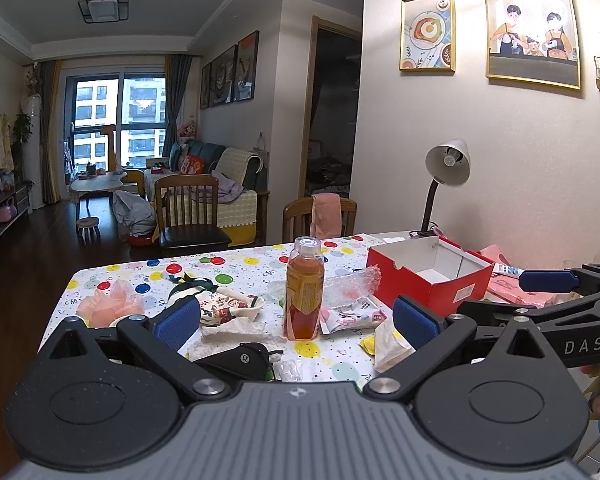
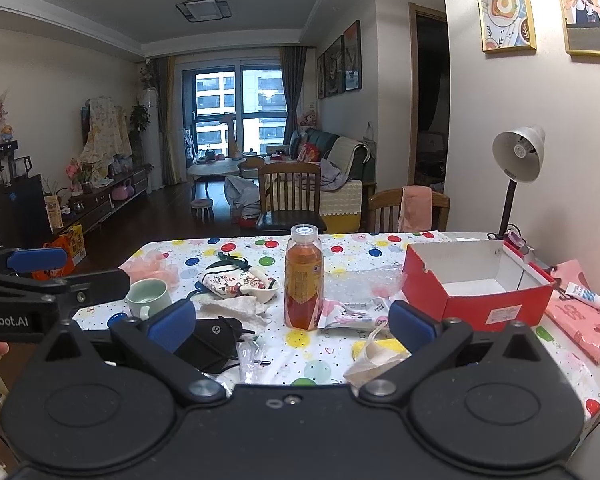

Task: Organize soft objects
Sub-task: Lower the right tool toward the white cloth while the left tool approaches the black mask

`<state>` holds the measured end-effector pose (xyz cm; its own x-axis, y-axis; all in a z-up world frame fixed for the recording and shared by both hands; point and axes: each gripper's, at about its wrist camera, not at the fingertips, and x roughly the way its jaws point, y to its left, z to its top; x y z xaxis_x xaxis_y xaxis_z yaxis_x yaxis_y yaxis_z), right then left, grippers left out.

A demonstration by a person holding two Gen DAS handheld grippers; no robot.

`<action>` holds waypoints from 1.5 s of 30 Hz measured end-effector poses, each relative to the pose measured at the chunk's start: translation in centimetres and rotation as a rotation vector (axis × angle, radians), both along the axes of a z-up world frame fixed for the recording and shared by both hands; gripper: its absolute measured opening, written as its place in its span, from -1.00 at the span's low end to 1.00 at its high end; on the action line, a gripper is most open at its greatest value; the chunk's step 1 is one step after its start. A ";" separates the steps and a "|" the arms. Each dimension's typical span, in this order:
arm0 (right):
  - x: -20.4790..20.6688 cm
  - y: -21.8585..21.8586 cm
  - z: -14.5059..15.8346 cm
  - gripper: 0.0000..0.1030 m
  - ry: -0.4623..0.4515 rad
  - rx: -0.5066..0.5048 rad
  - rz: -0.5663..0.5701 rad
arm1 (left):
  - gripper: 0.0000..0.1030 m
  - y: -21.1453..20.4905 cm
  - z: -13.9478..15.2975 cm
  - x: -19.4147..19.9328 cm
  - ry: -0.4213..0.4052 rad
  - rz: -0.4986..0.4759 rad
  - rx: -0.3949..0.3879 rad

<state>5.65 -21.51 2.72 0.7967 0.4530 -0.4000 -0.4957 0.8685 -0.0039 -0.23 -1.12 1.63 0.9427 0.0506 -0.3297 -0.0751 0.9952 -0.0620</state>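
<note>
Red open box waits near the surface's right edge; both the left hand-held gripper and right hand-held gripper hover spread and empty, so best pinch the printed cloth pouch first, skirting the upright bottle.

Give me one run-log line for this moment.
phase: pre-grasp | left gripper: open, empty | right gripper: open, empty | box: empty | soft items on table: unsorted | bottle: upright

- Both wrist cameras are looking level across the counter from its near edge, facing the living room
- Both are sharing the bottle and red box, the right one sitting slightly rightward
</note>
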 end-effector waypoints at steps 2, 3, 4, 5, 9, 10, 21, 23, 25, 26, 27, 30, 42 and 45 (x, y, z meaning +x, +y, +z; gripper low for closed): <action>0.0 -0.1 -0.1 0.99 0.003 -0.002 -0.001 | 1.00 -0.1 0.0 0.1 0.000 -0.007 0.000; 0.1 -0.1 -0.1 0.99 0.006 -0.002 -0.002 | 1.00 -0.2 0.0 0.2 0.002 -0.011 0.000; 0.1 -0.3 -0.2 0.99 0.007 -0.003 -0.003 | 1.00 -0.4 -0.1 0.4 0.005 -0.016 0.000; 0.1 -0.3 -0.2 0.99 0.009 -0.005 -0.005 | 1.00 -0.4 -0.1 0.6 0.007 -0.020 -0.001; 0.6 -0.4 -0.5 0.99 0.020 -0.010 -0.011 | 1.00 -0.3 -0.5 1.5 0.027 -0.033 -0.017; 0.8 -0.5 -0.5 0.99 0.023 -0.012 -0.012 | 1.00 -0.3 -0.6 1.7 0.033 -0.035 -0.020; 5.1 -1.5 -2.9 0.99 0.114 -0.045 -0.028 | 1.00 0.6 -3.4 5.3 0.108 -0.034 -0.029; 6.3 -1.8 -3.8 0.99 0.138 -0.062 -0.034 | 1.00 0.5 -4.5 6.3 0.138 -0.045 -0.027; 7.6 -2.1 -4.7 0.99 0.162 -0.077 -0.041 | 1.00 0.5 -5.6 7.4 0.183 -0.055 -0.034; 8.1 -2.2 -5.1 0.98 0.170 -0.081 -0.042 | 1.00 0.5 -6.1 7.9 0.200 -0.058 -0.037; 8.9 -2.4 -5.6 0.98 0.180 -0.087 -0.042 | 1.00 0.6 -6.6 8.4 0.217 -0.053 -0.043; 10.8 -2.5 -7.1 0.90 0.213 -0.107 -0.030 | 1.00 1.3 -8.0 9.9 0.267 -0.015 -0.071; 18.5 -0.8 -12.6 0.80 0.287 -0.235 0.016 | 1.00 6.4 -12.1 16.5 0.400 0.186 -0.081; 19.9 -0.6 -13.1 0.80 0.294 -0.244 0.011 | 1.00 7.4 -13.7 17.8 0.450 0.221 -0.094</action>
<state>25.58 -22.07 -10.34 0.6272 0.3245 -0.7080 -0.5160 0.8541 -0.0656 17.59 6.26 -12.02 0.6765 0.1834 -0.7132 -0.3233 0.9441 -0.0639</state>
